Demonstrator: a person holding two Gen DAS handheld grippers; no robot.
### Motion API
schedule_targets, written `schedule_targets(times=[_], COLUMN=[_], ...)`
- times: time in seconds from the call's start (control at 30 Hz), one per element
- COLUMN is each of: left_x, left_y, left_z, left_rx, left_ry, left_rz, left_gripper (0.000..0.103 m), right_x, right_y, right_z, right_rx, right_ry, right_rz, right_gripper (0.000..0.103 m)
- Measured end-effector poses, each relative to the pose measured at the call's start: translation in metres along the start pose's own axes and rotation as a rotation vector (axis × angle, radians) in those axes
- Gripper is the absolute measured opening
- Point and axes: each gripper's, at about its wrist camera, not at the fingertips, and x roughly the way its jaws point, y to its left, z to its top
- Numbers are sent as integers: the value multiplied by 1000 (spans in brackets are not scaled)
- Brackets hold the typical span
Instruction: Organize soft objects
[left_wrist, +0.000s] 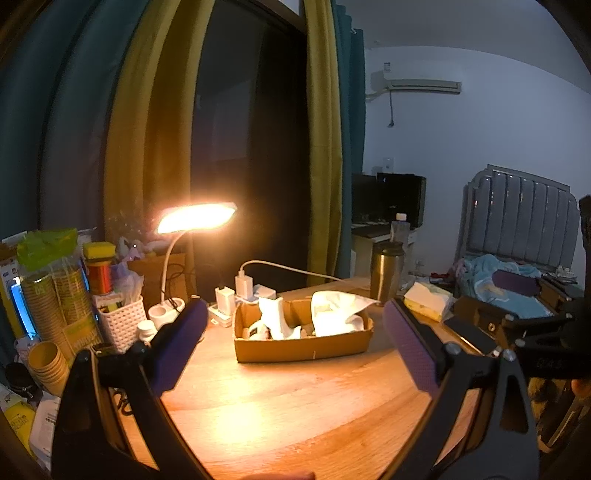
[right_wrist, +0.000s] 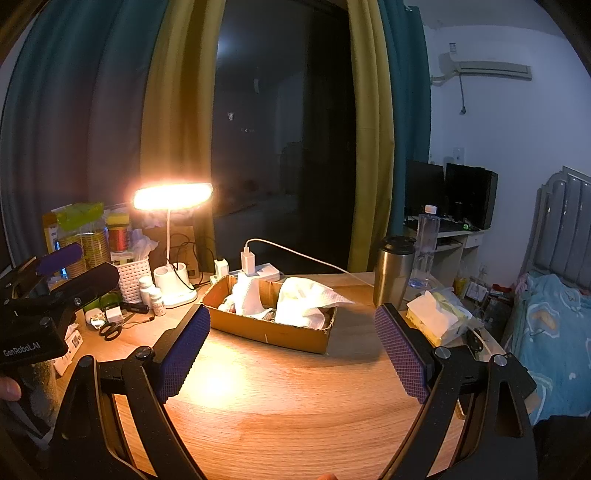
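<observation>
Both tools hover above the round wooden table (right_wrist: 295, 406), nothing held; the left gripper (left_wrist: 295, 339) and the right gripper (right_wrist: 291, 343) each have their jaws wide apart. The soft white cloths and tissues (right_wrist: 306, 302) sit heaped in the shallow brown cardboard box (right_wrist: 266, 332) at the table's middle; judging by that, a pick from the box comes next, calling for a forward reach and a pinch on a loose fold. Bare wood lies before the box; the steel tumbler (right_wrist: 393, 273) and the yellow tissue pack (right_wrist: 436, 317) crowd its right, the lit white desk lamp (right_wrist: 171, 236) its left.
</observation>
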Motion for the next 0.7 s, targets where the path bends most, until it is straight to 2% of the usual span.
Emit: schedule_targets(times=[0.7], left_x=[0], left_y=[0], left_z=[0], left_rx=[-2], left_ry=[0], left_rz=[-3], left_gripper=[97], right_x=[1], right_y=[1], right_z=[1], right_rx=[0], right_ry=[1], right_rz=[-2], right_gripper=[93])
